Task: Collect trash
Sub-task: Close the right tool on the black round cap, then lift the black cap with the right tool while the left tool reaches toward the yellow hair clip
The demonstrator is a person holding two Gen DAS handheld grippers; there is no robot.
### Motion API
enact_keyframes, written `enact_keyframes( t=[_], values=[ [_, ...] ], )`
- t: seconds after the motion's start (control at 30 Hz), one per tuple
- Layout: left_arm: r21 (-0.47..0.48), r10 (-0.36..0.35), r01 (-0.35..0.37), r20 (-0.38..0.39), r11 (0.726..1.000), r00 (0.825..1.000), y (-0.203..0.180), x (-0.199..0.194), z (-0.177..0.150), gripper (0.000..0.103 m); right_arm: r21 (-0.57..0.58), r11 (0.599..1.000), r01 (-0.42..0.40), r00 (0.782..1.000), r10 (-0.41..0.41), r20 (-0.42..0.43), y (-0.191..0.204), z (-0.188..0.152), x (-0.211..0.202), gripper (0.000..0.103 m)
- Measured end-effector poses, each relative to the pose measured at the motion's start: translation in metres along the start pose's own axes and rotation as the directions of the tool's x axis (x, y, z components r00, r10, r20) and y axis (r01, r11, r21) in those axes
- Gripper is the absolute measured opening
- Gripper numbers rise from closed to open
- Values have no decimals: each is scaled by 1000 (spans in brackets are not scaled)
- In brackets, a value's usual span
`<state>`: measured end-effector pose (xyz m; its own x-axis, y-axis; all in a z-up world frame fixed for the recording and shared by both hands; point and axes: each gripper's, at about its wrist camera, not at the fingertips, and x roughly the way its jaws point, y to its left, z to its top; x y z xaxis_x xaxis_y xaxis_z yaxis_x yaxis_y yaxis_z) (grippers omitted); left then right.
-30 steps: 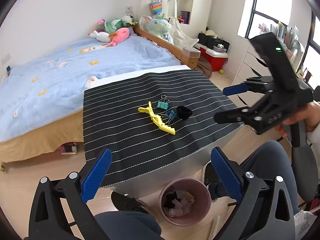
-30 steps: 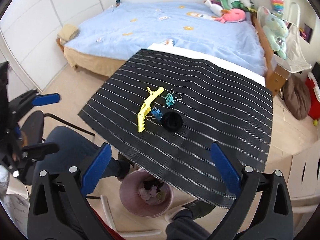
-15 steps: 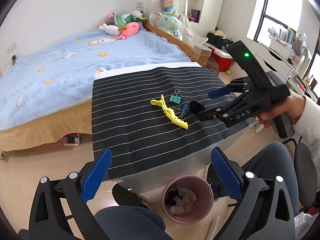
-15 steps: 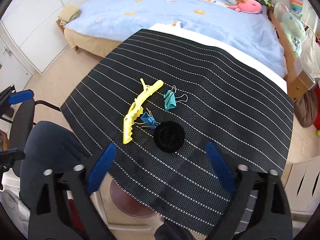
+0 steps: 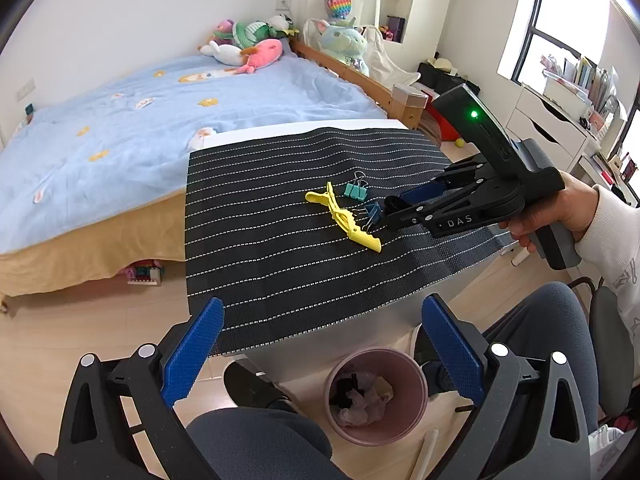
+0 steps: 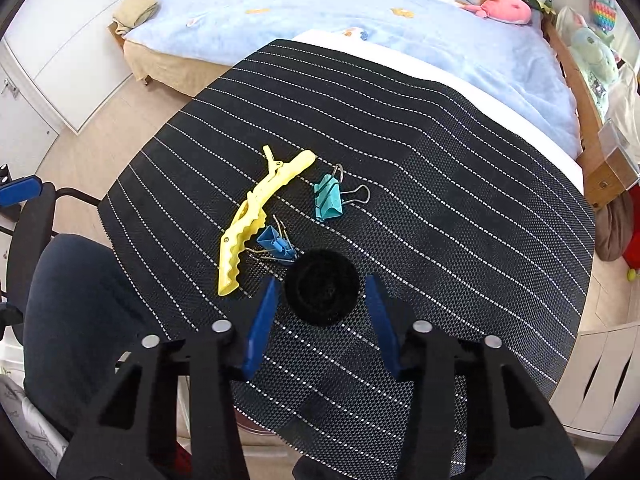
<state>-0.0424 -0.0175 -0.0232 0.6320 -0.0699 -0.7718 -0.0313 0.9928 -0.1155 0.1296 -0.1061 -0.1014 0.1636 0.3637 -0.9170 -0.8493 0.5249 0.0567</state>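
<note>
A round black fuzzy object (image 6: 321, 286) lies on the black striped mat (image 6: 440, 200). My right gripper (image 6: 322, 300) is open, its blue pads on either side of the black object, just short of touching. In the left wrist view the right gripper (image 5: 394, 206) reaches over the mat from the right and mostly hides the object. A yellow hair clip (image 6: 260, 216), a blue binder clip (image 6: 274, 242) and a teal binder clip (image 6: 328, 202) lie beside it. My left gripper (image 5: 320, 344) is open and empty, held above the pink trash bin (image 5: 376, 394).
The bin stands on the floor at the table's near edge, with crumpled trash inside. The person's knees (image 5: 256, 440) are close to it. A bed (image 5: 140, 120) with plush toys lies behind the table. White drawers (image 5: 552, 128) stand at the right.
My right gripper has moved down and forward to the mat and narrowed around the black round object. My left gripper has barely moved.
</note>
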Motion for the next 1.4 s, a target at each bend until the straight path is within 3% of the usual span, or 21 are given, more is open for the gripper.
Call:
enact_keyframes(
  t=[0.2, 0.63, 1.07, 1.4],
  values=[
    [1, 0, 0, -2, 1000, 1000, 0, 0, 0, 95, 6, 1000, 0, 1000, 0, 12, 0, -1, -2, 29],
    [-24, 34, -34, -8, 999, 999, 0, 7, 21, 95, 74, 997, -11, 997, 5, 83, 0, -13, -33, 29],
    [-127, 3, -14, -87, 992, 996, 6, 38, 72, 95, 151, 988, -26, 992, 7, 128, -6, -34, -58, 29],
    [-219, 29, -80, -226, 972, 974, 12, 98, 99, 95, 178, 983, -36, 988, 8, 156, -12, -45, -70, 29]
  ],
)
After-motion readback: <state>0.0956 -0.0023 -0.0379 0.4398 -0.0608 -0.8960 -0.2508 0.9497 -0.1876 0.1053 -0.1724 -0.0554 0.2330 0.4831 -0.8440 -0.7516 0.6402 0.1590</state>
